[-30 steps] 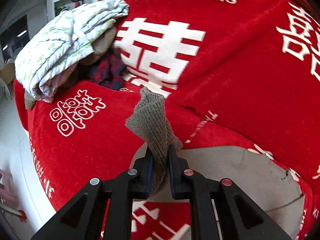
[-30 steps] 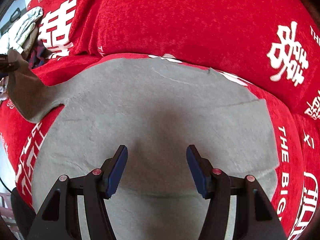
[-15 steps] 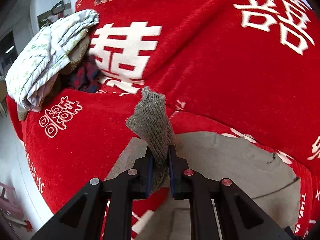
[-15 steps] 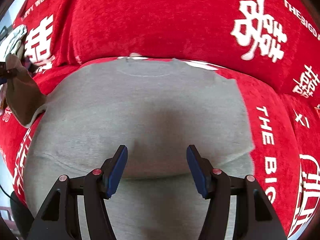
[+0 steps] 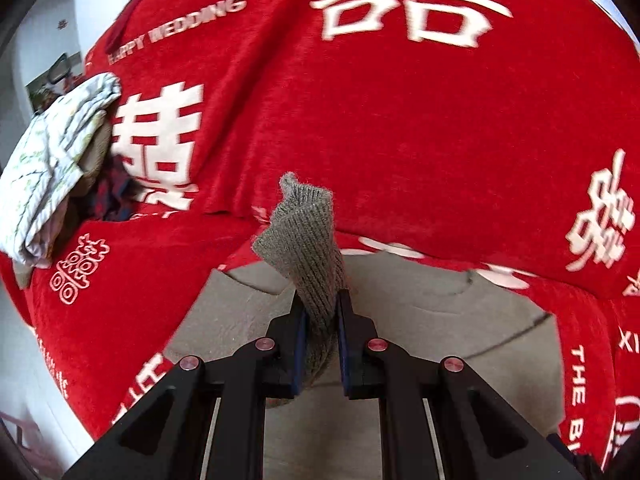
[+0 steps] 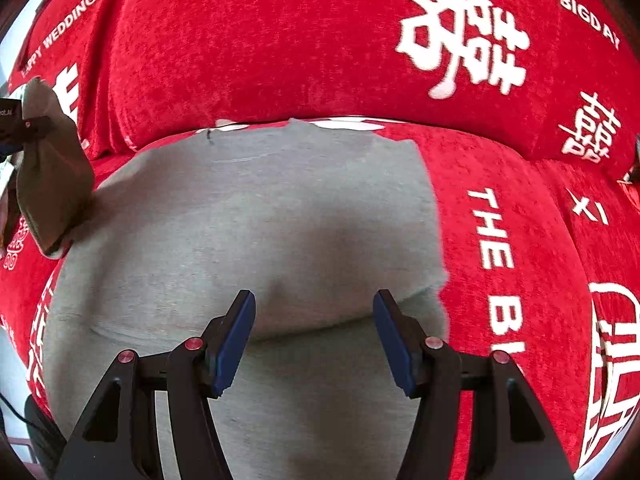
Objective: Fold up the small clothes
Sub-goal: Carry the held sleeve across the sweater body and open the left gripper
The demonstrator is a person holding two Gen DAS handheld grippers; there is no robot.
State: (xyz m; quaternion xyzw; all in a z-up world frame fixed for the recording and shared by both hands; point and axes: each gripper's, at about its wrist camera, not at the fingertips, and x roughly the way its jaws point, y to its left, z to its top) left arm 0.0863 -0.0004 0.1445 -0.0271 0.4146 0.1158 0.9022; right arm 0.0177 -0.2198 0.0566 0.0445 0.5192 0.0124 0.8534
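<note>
A grey knit sweater lies spread on a red sofa cover. My left gripper is shut on the sweater's ribbed sleeve cuff and holds it lifted above the sweater body. In the right wrist view that lifted sleeve hangs at the far left, held by the left gripper. My right gripper is open and empty, hovering just above the middle of the sweater body.
A pile of other clothes, topped by a white floral garment, sits at the sofa's left end. The sofa back rises behind the sweater. Bare red seat lies to the right of the sweater.
My left gripper has carried the sleeve cuff rightward, over the sweater body. The right gripper stays open and has shifted right over the sweater.
</note>
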